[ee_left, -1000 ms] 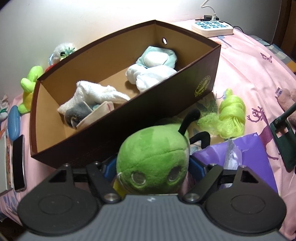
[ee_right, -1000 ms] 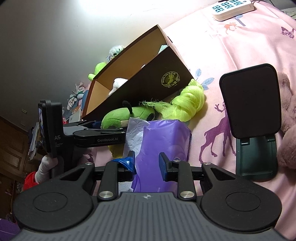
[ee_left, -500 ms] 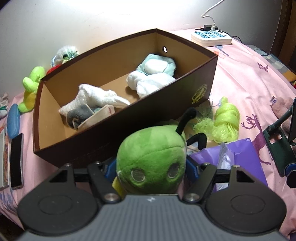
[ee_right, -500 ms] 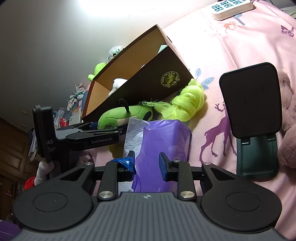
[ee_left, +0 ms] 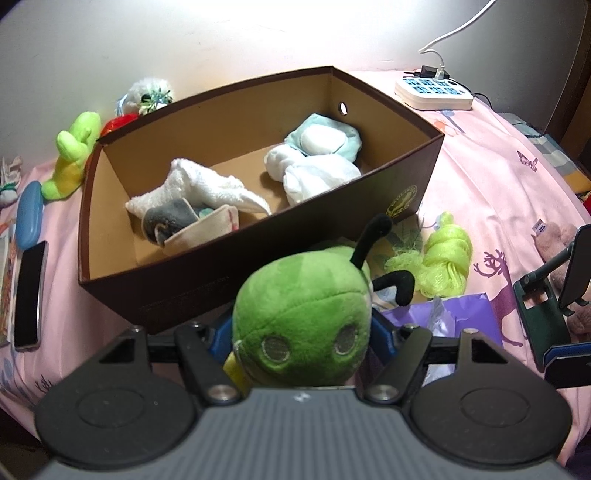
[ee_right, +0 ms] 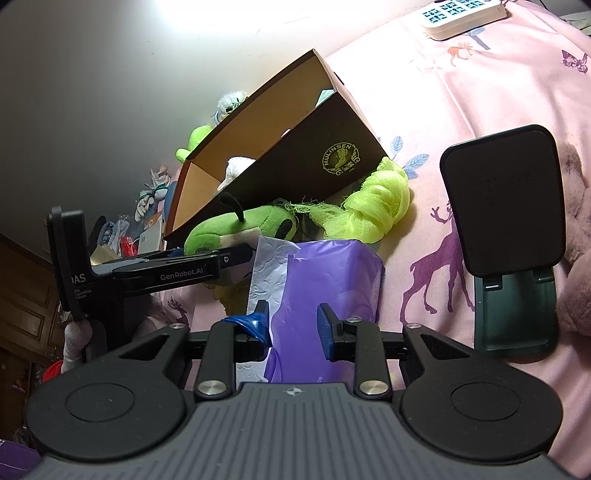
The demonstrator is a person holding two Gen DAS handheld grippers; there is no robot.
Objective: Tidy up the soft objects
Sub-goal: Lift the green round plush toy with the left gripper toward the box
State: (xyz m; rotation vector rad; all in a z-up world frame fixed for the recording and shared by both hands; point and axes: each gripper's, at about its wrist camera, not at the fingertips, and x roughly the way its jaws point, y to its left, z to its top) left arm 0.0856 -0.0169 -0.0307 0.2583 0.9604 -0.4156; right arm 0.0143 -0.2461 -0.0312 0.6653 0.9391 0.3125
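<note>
We see the brown box (ee_left: 369,206) on the pink bed (ee_left: 491,155). Our left hand-held gripper (ee_left: 301,332) clamps the green plush (ee_left: 303,317) just before it. Our right hand-held gripper (ee_right: 293,325), half-open, straddles the purple tissue pack (ee_right: 332,280) loosely.

Your left wrist camera sits low and close behind the green plush toy with black antennae (ee_left: 303,321), looking forward and slightly down into the open brown cardboard box (ee_left: 413,177) at 12 o'clock, with the white power strip (ee_left: 434,92) far off at 1 o'clock. Your right wrist camera looks from farther right and lower, rolled so the bed slopes, with the purple plastic tissue pack (ee_right: 332,291) right before its lens. It sees the same box (ee_right: 295,173) at 11 o'clock, end on. Both views share the box, the plush toy (ee_right: 236,230), the neon-yellow mesh bundle (ee_left: 445,254) (ee_right: 373,210), the tissue pack (ee_left: 465,314), the strip (ee_right: 461,14) and the dark green phone stand (ee_left: 543,314) (ee_right: 513,280).
</note>
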